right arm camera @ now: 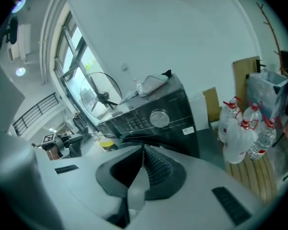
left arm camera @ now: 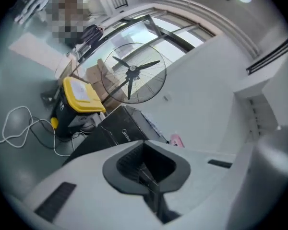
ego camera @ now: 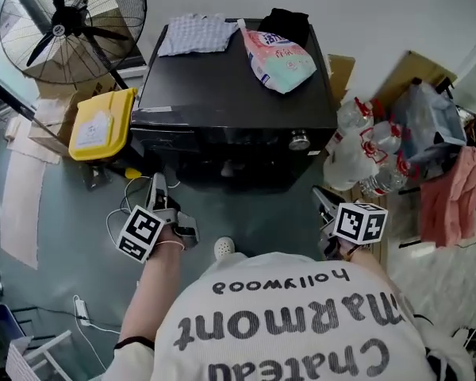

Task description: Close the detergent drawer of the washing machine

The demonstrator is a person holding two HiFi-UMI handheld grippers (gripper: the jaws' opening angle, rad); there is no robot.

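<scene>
The left gripper (left arm camera: 145, 152) has its jaws pressed together with nothing between them. The right gripper (right arm camera: 143, 150) likewise shows its jaws tip to tip and empty. Both hang clear of the black front-loading washing machine (ego camera: 230, 94), the left low before its left front corner and the right near its right front corner.

The detergent drawer (ego camera: 160, 136) sits at the upper left of the machine's front. It looks flush with the panel, though the steep head view leaves that uncertain. Only the right gripper view takes in the front face, with its round silver dial (right arm camera: 159, 118). The left gripper view looks along the machine's side to a yellow-lidded black bin (left arm camera: 77, 97) and a large round standing fan (left arm camera: 133, 73). Only the head view shows the machine's top, which bears a pink and green plastic detergent bag (ego camera: 279, 60) and a checked cloth (ego camera: 194, 34). Clear plastic water bottles (ego camera: 363, 153) stand to the right of the machine.
</scene>
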